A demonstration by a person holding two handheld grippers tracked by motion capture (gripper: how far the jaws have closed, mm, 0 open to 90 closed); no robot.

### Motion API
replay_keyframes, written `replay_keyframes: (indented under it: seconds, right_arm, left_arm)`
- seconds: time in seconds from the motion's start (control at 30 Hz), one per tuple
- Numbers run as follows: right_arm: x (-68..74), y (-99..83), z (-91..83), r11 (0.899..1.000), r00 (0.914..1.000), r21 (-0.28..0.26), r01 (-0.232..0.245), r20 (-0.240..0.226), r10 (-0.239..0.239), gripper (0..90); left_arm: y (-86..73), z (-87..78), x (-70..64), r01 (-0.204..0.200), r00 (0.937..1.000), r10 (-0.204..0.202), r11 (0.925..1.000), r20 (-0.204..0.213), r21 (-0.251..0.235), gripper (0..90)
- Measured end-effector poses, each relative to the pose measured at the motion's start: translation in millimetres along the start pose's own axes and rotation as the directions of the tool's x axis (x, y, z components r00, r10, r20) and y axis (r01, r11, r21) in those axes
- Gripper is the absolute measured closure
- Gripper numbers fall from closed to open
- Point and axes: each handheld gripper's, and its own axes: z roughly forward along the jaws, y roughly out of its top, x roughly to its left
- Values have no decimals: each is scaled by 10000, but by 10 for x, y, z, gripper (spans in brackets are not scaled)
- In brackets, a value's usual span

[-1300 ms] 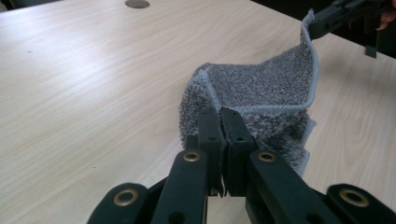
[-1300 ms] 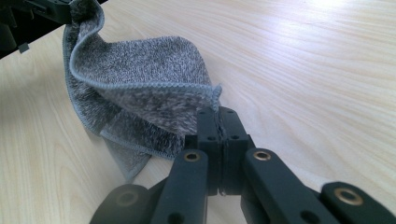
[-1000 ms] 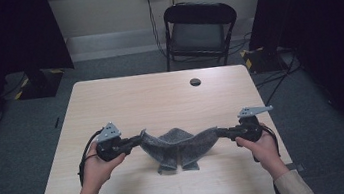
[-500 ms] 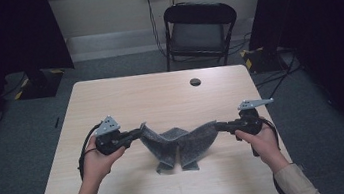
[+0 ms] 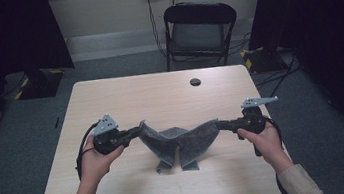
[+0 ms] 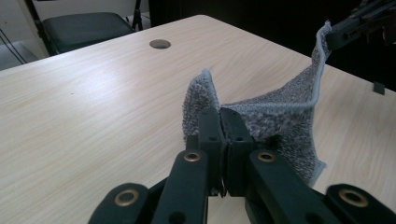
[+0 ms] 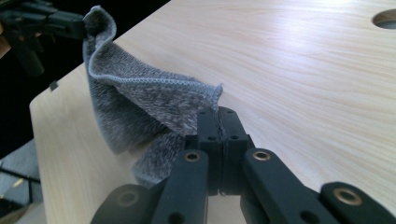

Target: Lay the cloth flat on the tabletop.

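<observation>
Grey knitted cloth (image 5: 180,144) hangs between our two tools above the near half of the wooden bench (image 5: 160,96). Our left hand-held gripper (image 5: 139,130) is clamped tight on one corner, our right hand-held gripper (image 5: 219,124) pinches the opposite corner. The middle of the cloth sags, its lower folds touching the bench top.

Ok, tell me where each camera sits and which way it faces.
High view: above the person's side, looking forward and down at the table; both hands and forearms show.
Left gripper view: rides the left gripper, looking along its jaws at the cloth.
Right gripper view: rides the right gripper, facing the other way.
All share the cloth.
</observation>
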Motion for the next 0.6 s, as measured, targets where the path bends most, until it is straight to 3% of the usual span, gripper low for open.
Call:
replay_keyframes:
  seconds: [0.17, 0.37, 0.6]
  right_arm:
    - [-74, 80, 50, 9996, 9996, -86, -284, 12, 284, 899]
    - [-6, 190, 40, 9998, 9998, -14, 179, -101, -179, 899]
    - [44, 181, -29, 9998, 9998, -55, 190, -109, -191, 899]
  left_arm:
    - [70, 20, 53, -7, 9999, 7, 10000, -117, -9, 884]
    - [167, 2, 28, -97, 9999, 99, 9997, 74, -223, 884]
    - [153, -85, 16, -136, 9999, 133, 9994, -73, -314, 885]
